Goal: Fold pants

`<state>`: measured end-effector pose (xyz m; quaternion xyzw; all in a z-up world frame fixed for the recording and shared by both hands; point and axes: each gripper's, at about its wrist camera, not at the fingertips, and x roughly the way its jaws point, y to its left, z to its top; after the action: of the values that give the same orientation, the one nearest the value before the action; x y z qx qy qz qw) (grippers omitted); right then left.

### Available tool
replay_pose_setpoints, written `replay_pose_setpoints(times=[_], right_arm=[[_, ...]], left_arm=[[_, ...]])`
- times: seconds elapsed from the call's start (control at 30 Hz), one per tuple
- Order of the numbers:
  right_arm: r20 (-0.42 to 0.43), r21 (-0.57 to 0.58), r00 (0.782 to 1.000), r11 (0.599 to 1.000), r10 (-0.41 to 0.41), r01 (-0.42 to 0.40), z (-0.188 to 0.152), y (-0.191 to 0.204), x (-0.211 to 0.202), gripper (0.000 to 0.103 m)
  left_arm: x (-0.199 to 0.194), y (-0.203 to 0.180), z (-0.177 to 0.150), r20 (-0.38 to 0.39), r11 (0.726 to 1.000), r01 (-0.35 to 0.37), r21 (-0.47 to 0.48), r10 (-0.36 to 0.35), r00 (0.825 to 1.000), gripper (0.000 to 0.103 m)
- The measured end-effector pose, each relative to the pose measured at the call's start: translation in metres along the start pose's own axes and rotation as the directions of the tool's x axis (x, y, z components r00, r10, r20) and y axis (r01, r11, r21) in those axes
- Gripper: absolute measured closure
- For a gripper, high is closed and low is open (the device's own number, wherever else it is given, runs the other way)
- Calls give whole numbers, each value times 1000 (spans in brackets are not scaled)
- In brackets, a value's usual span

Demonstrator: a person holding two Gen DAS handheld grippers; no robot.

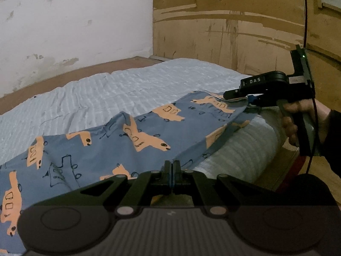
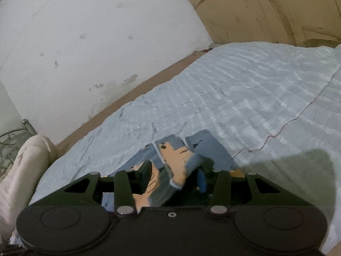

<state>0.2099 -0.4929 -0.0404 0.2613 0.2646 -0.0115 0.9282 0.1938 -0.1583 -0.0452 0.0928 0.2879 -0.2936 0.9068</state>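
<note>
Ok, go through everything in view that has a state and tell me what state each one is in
Pants: spread on the bed, not yet folded, one edge lifted.
Left tongs: shut, fingertips at the fabric; whether they pinch it can't be told.
Right tongs: partly open, pants edge between the fingers.
Bedspread: laid flat, slightly wrinkled.

Bedspread (image 2: pixel 245 89) beyond the pants (image 1: pixel 119 140) lies bare; wall (image 1: pixel 70 25) and wooden panel (image 1: pixel 223 21) close it off
</note>
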Motion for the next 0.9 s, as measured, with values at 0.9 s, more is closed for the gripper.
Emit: replay_pose_setpoints(times=[0.9], right_arm=[[165,-231,976,956,-142,178,-22,-11,-27,92]], left_arm=[[5,-21,-7,34,999,-52,-14,53,998,70]])
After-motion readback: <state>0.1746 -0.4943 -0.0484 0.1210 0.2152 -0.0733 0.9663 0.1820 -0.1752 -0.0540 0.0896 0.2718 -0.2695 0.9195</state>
